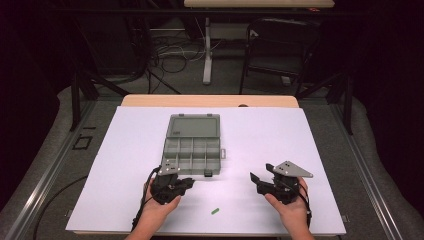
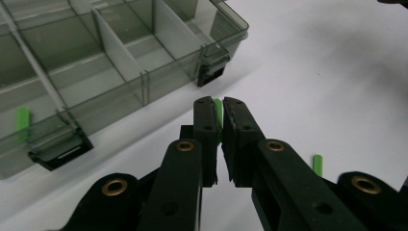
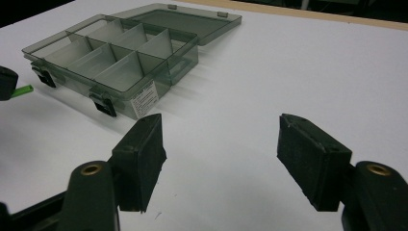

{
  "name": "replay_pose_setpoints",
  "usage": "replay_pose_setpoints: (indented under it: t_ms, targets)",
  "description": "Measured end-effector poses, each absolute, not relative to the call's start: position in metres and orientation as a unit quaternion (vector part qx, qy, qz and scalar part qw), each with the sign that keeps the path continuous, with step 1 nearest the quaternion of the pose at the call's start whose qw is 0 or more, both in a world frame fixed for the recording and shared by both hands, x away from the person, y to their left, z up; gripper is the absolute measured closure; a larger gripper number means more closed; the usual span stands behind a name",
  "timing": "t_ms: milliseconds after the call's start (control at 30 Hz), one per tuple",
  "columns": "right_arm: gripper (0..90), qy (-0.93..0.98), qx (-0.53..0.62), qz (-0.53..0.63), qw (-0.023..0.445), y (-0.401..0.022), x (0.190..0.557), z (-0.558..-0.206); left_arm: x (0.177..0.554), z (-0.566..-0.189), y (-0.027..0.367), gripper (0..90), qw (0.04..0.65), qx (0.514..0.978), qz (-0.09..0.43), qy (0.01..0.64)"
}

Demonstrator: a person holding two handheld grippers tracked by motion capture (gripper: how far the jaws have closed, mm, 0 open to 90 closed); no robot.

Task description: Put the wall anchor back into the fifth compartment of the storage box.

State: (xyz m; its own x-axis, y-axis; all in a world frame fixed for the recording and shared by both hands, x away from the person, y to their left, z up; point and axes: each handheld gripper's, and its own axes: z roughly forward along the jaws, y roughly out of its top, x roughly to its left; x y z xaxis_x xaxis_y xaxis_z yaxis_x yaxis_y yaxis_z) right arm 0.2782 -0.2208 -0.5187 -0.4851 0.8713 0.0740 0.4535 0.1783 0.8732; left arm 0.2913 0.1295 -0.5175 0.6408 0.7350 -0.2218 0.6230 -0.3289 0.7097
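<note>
Left tongs [image 2: 219,113], green piece [image 2: 218,111], open compartment box [image 2: 120,72]

Green strip [image 2: 219,111]: a small, thin, flat piece of bright green plastic. It stands on edge, clamped between the two black pads of the left gripper [image 2: 219,115], with its upper end showing above them. It is held just in front of the near wall of the compartment box [image 1: 192,150], close to the right-hand latch. In the right gripper view the strip's end projects at the left edge [image 3: 21,90].
</note>
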Motion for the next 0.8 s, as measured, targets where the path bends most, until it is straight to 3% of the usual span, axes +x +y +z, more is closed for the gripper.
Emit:
replay_pose_setpoints:
  t_ms: [800]
  targets:
    - [32.6, 0.731, 0.453, 0.454, 0.232, -0.221, 0.278, -0.519, 0.31, -0.502, 0.147, 84.8, 0.397, 0.805, 0.091, 0.43]
